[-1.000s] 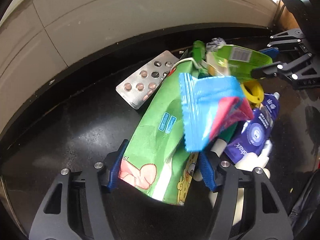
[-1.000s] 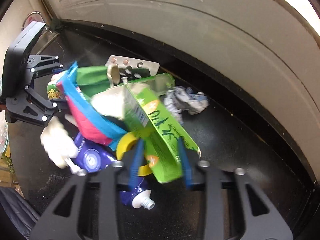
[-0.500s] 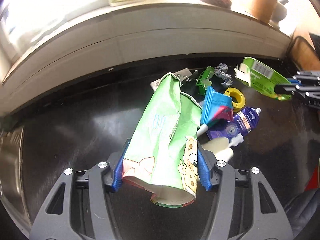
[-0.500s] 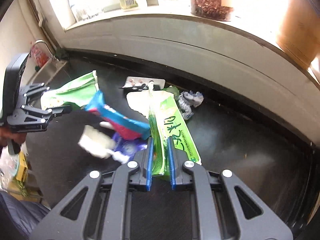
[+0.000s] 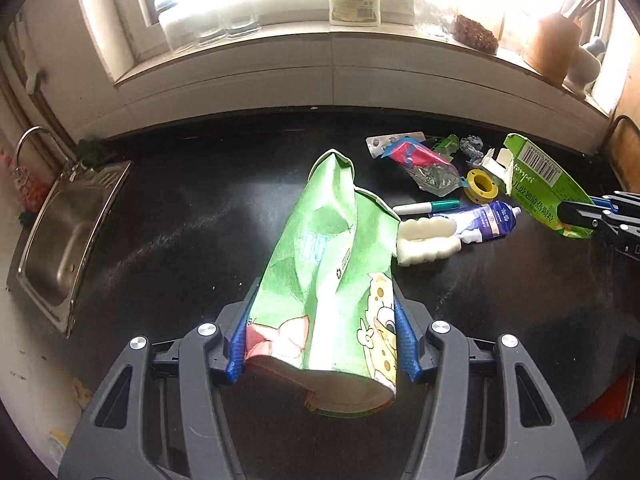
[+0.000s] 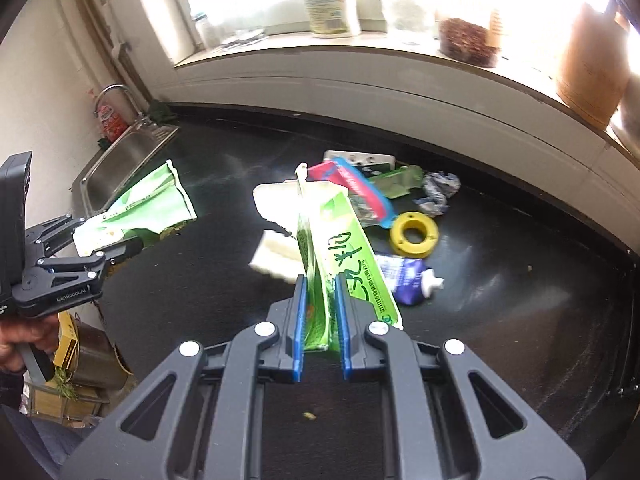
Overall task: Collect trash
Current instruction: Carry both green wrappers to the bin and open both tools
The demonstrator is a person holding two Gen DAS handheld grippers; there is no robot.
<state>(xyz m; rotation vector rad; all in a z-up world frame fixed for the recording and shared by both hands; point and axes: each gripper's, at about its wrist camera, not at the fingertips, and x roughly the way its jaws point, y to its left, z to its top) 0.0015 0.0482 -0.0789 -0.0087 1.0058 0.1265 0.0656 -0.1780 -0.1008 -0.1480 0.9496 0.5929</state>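
Trash held above a black bench [image 5: 160,240]: left gripper [image 5: 322,340] fingers clamped on a green cartoon snack bag [image 5: 324,264], right gripper [image 6: 320,320] fingers pinching a flattened green carton [image 6: 340,248].

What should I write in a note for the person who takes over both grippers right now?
Left gripper: shut on the cartoon snack bag, lifted.
Right gripper: shut on the flattened green carton, lifted.
Still on the black counter: blister pack, blue-red wrapper, yellow tape roll, marker, tube, white foam piece, crumpled foil.
No bin visible.
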